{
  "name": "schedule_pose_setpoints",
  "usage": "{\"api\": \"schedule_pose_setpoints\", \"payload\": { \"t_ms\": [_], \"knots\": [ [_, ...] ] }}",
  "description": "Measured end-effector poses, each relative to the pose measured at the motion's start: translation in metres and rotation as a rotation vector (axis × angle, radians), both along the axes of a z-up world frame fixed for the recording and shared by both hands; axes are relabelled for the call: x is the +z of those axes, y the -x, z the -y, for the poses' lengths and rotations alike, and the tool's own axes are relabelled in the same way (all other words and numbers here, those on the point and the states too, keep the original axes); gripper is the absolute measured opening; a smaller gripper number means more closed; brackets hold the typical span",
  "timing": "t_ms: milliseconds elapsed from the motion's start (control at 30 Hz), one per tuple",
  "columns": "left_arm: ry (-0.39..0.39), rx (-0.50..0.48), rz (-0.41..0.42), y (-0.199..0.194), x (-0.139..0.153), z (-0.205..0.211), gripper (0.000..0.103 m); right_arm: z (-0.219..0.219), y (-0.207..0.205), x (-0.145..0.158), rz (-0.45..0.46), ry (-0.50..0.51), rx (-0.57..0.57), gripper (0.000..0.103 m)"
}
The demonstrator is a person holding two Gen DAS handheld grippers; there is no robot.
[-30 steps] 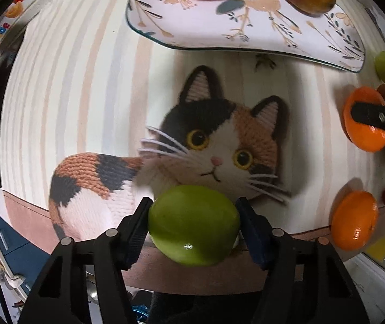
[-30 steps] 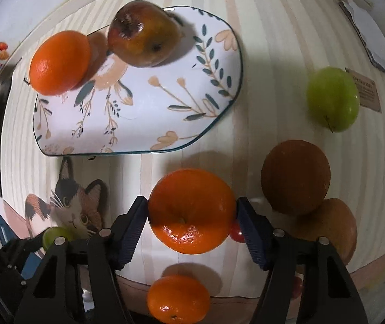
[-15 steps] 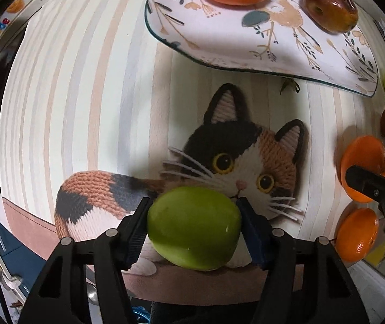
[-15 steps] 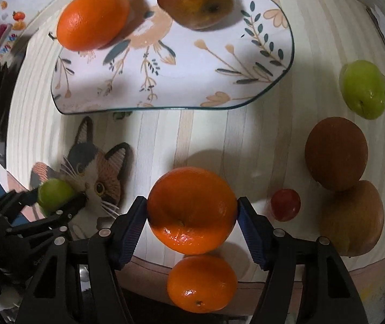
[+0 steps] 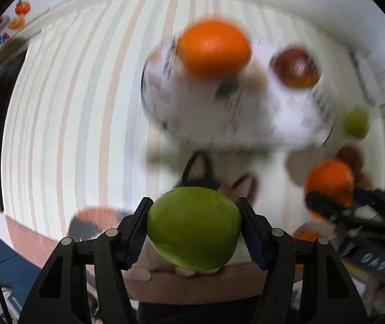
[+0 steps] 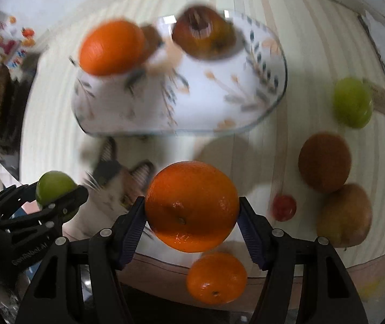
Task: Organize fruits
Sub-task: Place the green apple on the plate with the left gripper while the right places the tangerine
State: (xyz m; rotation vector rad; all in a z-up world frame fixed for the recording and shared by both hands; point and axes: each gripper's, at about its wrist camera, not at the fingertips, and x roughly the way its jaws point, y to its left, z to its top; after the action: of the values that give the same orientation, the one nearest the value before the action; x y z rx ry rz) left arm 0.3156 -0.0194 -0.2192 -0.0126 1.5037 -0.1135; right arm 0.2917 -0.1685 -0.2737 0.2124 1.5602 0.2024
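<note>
— While both fruits are off the cloth, what matters most?

— From largest down: the floral plate (image 6: 219,108) lies at twelve o'clock in the right wrist view, on the striped tablecloth (image 6: 313,40). An orange (image 6: 110,47) sits at its ten o'clock edge and a reddish apple (image 6: 204,36) at its far rim. The bare middle and three o'clock side look like the best landing spots.

— And the grippers?

— The right gripper (image 6: 192,208) has its fingers closed on a held orange (image 6: 192,206); the left gripper (image 5: 193,225) clamps a green fruit (image 5: 193,226), pinched across its widest part. Both point forward toward the plate, above the cloth, the left one at about eight o'clock of the right.

— Any advice?

— I'd lower each fruit until it touches the plate before opening, and set them apart from the two already there, so nothing rolls. The blur suggests fast motion; slowing seems wise.

— What's left over?

— A brown fruit (image 6: 324,162), a pear-like one (image 6: 344,214), a second green fruit (image 6: 353,102), a small orange (image 6: 216,278), and a tiny red one (image 6: 284,208), all around three to six o'clock.
</note>
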Motion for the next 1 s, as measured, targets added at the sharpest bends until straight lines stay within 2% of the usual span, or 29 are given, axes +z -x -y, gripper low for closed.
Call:
{"api": "schedule_pose_setpoints", "payload": {
  "t_ms": [133, 333, 500, 700, 767, 833, 900, 933, 1000],
  "knots": [
    [-0.018, -0.011, 0.053, -0.037, 0.014, 0.006, 0.06, 0.01, -0.025, 0.017, 0.068, 0.017, -0.027, 0.069],
    [-0.069, -0.029, 0.001, -0.07, -0.024, 0.0, 0.061, 0.028, -0.078, -0.007, 0.044, 0.095, -0.041, 0.069],
    [-0.103, -0.033, -0.026, -0.077, -0.047, -0.001, 0.061, 0.029, -0.1, -0.026, 0.012, 0.123, -0.035, 0.069],
    [-0.088, -0.013, -0.032, -0.077, -0.054, 0.0, 0.061, 0.03, -0.115, -0.033, -0.009, 0.113, -0.038, 0.069],
    [-0.079, -0.009, -0.048, -0.078, -0.063, 0.012, 0.061, 0.03, -0.118, -0.034, -0.017, 0.108, -0.033, 0.07],
    [-0.064, 0.002, -0.075, -0.084, -0.073, 0.012, 0.061, 0.033, -0.122, -0.035, -0.028, 0.086, -0.047, 0.074],
    [-0.034, 0.017, -0.075, -0.083, -0.069, 0.013, 0.062, 0.043, -0.126, -0.032, -0.033, 0.069, -0.065, 0.085],
    [-0.026, 0.02, -0.072, -0.081, -0.066, 0.013, 0.063, 0.049, -0.129, -0.024, -0.028, 0.057, -0.074, 0.087],
    [-0.008, 0.026, -0.062, -0.08, -0.058, 0.01, 0.075, 0.053, -0.128, -0.018, -0.021, 0.056, -0.081, 0.092]
  ]
}}
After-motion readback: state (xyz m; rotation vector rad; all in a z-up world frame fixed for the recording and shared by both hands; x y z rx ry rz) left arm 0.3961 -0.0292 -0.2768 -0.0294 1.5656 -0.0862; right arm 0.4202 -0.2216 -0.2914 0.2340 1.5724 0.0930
